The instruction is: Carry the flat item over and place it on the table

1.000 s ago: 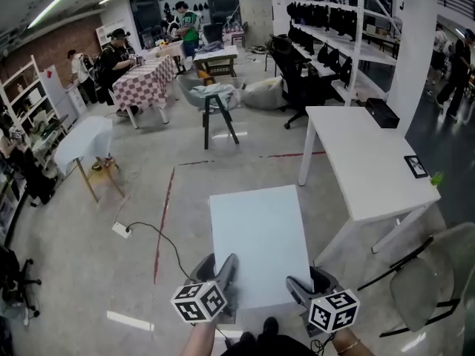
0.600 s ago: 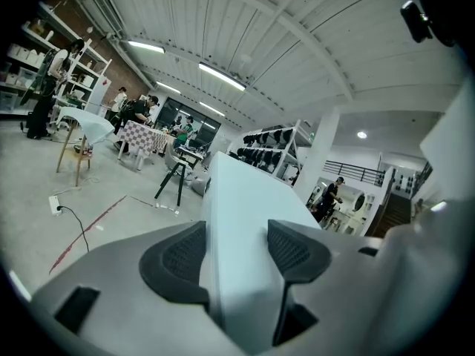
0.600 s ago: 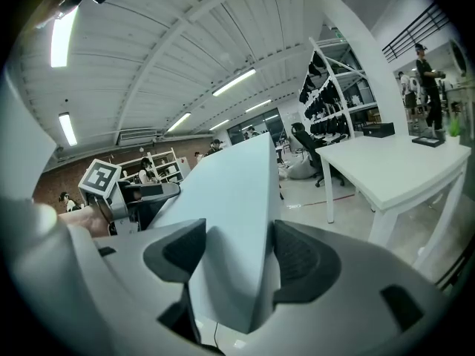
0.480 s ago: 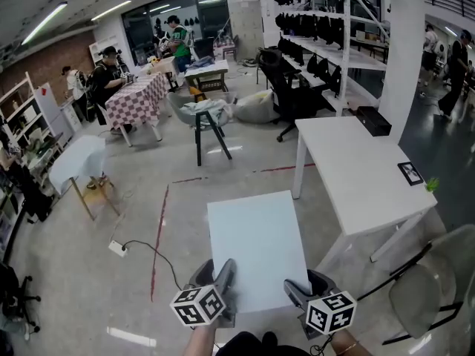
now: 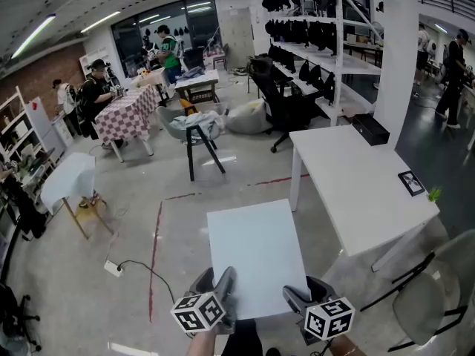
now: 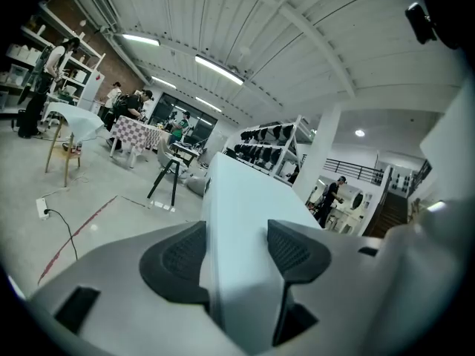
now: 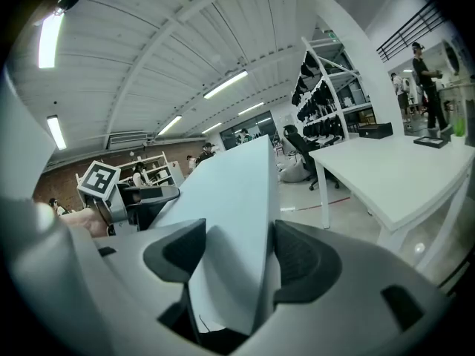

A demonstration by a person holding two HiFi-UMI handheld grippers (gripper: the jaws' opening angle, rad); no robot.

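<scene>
Both clamped on flat panel (image 5: 256,254): left hand-held gripper (image 5: 225,285), right hand-held gripper (image 5: 294,296).
Keep it level; lower evenly onto white surface (image 5: 364,188).

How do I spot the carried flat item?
Start at the long white table on the right. Just left, over the floor, is a pale panel, its near edge clamped by the left tool and right tool. Unlike the table, it has no legs.
</scene>
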